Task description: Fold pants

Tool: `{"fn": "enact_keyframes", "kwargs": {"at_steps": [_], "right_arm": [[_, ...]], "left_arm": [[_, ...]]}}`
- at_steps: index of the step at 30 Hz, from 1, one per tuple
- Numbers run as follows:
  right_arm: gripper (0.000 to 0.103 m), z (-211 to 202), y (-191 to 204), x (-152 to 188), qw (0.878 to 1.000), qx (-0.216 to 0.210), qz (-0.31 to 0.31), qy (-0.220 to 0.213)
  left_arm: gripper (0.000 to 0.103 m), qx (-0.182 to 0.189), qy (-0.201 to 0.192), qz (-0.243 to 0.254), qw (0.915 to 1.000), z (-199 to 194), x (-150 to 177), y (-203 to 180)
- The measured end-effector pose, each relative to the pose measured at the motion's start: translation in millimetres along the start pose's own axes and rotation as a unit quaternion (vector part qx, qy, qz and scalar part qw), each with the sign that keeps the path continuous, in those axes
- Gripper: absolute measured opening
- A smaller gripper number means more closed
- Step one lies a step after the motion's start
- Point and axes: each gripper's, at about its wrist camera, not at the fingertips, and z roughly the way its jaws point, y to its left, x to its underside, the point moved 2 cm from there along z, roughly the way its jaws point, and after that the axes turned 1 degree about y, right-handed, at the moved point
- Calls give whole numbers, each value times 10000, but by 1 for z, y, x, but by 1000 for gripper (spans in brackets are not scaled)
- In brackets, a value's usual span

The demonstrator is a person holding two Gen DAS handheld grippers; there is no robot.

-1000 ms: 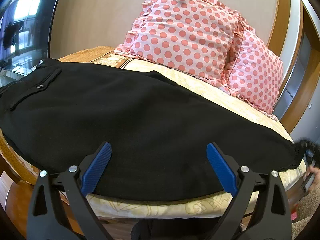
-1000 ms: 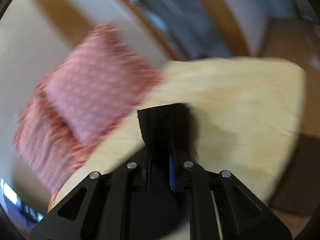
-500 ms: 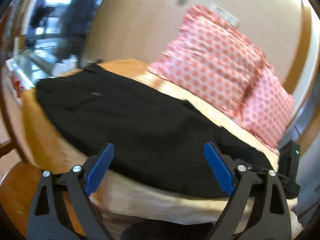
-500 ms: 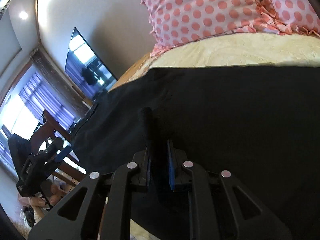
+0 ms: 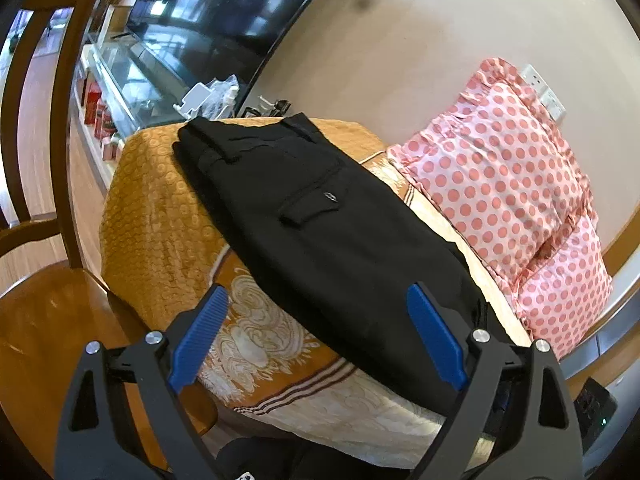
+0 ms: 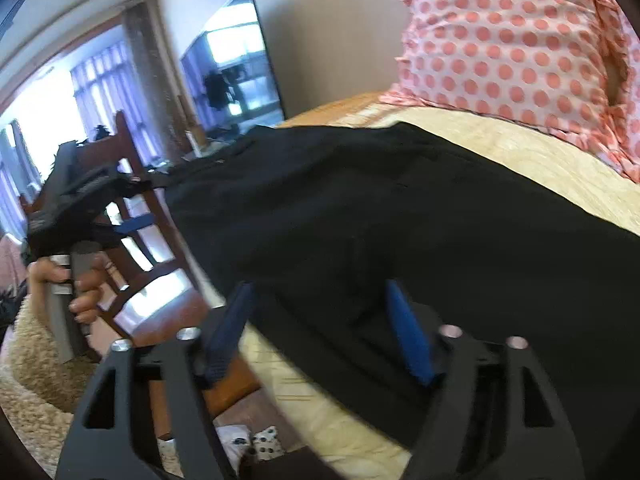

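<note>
Polka-dot pillows (image 5: 516,184) lean on the wall; a television (image 5: 224,12), perhaps, nearby.

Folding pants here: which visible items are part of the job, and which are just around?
Job: black pants, left gripper, right gripper, bed cover under them.
Bystanders: polka-dot pillows, television, wooden chair.

Both grippers spread, nothing clamped.
Left gripper (image 5: 316,344): blue pads set wide apart, gap unoccupied; the left hand (image 6: 76,288) is wrapped around its grey handle. Right gripper (image 6: 320,332): fingers parted, pads clear of each other; view slightly blurred.
</note>
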Motion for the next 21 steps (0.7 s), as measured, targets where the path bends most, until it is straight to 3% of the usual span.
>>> {"fn": "enact_keyframes", "kwargs": {"at_steps": [2, 4, 6, 12, 21], "right_arm": [[73, -3, -1, -2, 9998, -95, 90, -166], [73, 9, -4, 2, 9996, -172, 169, 161], [74, 7, 2, 5, 9999, -64, -66, 64], [74, 5, -6, 4, 9993, -308, 218, 11], [77, 3, -4, 7, 9992, -359, 178, -24]], "left_arm": [[90, 17, 0, -98, 10000, 2, -4, 3], [90, -29, -31, -153, 9999, 2, -7, 4], [90, -105, -8, -254, 9996, 5, -14, 7], [89, -238, 56, -553, 9982, 16, -37, 15], [83, -226, 472, -1165, 9918, 36, -41, 28]]}}
